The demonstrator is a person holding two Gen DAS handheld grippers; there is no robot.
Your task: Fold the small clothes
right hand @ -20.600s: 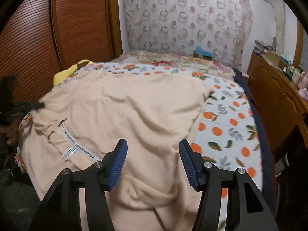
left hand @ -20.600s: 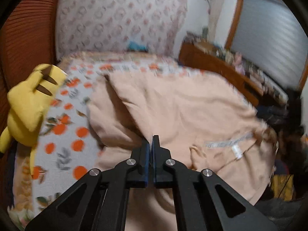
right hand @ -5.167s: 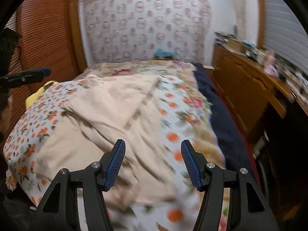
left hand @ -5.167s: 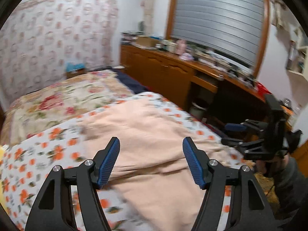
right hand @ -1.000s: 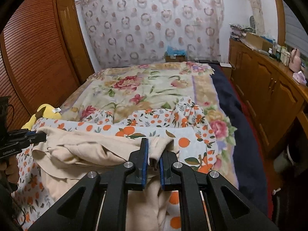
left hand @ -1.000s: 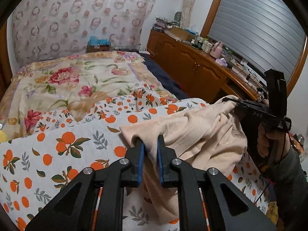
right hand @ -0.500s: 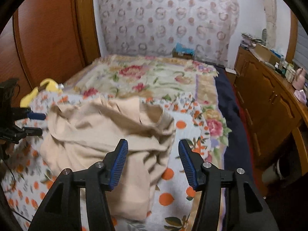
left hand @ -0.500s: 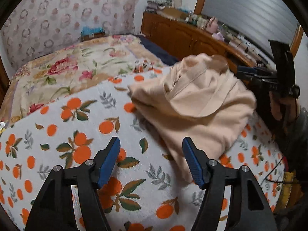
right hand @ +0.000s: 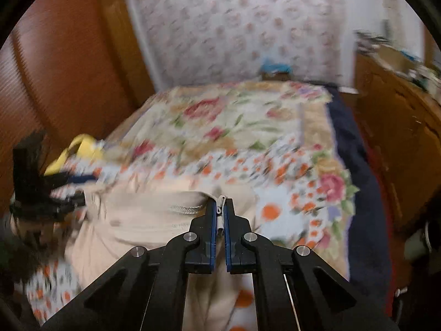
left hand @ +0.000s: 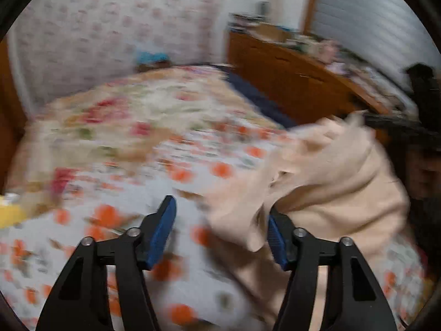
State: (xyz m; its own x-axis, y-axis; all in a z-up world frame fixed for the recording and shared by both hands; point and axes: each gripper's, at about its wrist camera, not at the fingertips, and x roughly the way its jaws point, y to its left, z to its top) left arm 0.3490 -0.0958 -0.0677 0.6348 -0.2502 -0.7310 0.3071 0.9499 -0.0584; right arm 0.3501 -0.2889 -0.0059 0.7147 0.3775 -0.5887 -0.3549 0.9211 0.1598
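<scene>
A peach garment (left hand: 339, 182) lies bunched on the orange-print bedspread (left hand: 115, 220). It also shows in the right wrist view (right hand: 143, 220). My left gripper (left hand: 220, 234) is open, with the garment's edge draped against its right finger. My right gripper (right hand: 219, 215) is shut on the garment's edge, near a white label, and holds it lifted; it shows at the far right of the left wrist view (left hand: 397, 127). My left gripper also shows at the left of the right wrist view (right hand: 71, 190). Both views are blurred by motion.
A floral quilt (right hand: 234, 115) covers the far half of the bed. A yellow plush toy (right hand: 74, 151) lies at the bed's left edge by the wooden wardrobe (right hand: 63, 69). A wooden dresser (left hand: 297, 77) with clutter runs along the right side.
My right gripper has shut on the garment's edge and lifted it. My left gripper stays open and has swung closer to the garment.
</scene>
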